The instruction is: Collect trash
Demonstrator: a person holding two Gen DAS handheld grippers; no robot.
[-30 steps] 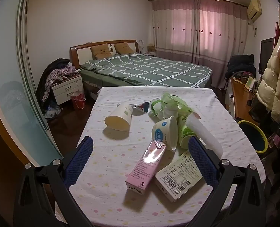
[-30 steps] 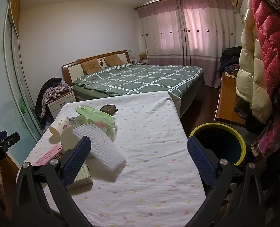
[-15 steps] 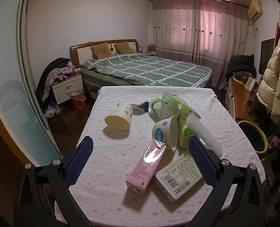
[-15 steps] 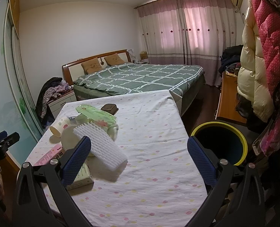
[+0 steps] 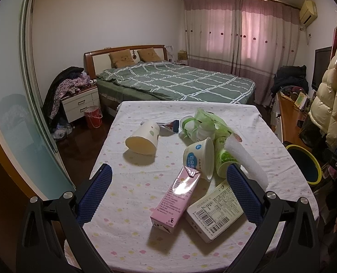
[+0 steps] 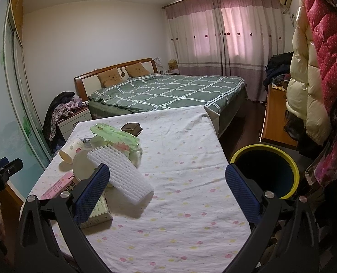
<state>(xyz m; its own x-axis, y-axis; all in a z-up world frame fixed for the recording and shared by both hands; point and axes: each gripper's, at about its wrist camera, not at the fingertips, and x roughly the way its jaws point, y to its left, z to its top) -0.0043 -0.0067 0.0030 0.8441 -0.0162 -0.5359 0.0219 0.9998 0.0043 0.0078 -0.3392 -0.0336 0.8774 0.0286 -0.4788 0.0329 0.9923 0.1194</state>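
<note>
left wrist: sat at the near edge of the table (image 5: pixel 132 195), looked along it toward the bed (image 5: pixel 175 84), trash pile close ahead
right wrist: same end, further right, faced the bed (image 6: pixel 168 91), yellow-rimmed bin (image 6: pixel 265 171) near on its right
shared: table (image 6: pixel 191 182), foam sleeve (image 5: pixel 247 161) (image 6: pixel 123 177), pink carton (image 5: pixel 176 199) (image 6: pixel 59 184), bin (image 5: pixel 304 167)

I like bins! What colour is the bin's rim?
Yellow rim on the bin; right wrist view shows it best.

green-quilted bed (image 5: pixel 175 84), pink curtains (image 5: pixel 239 43), white walls (image 5: pixel 104 18), nightstand (image 5: pixel 80 101)
</note>
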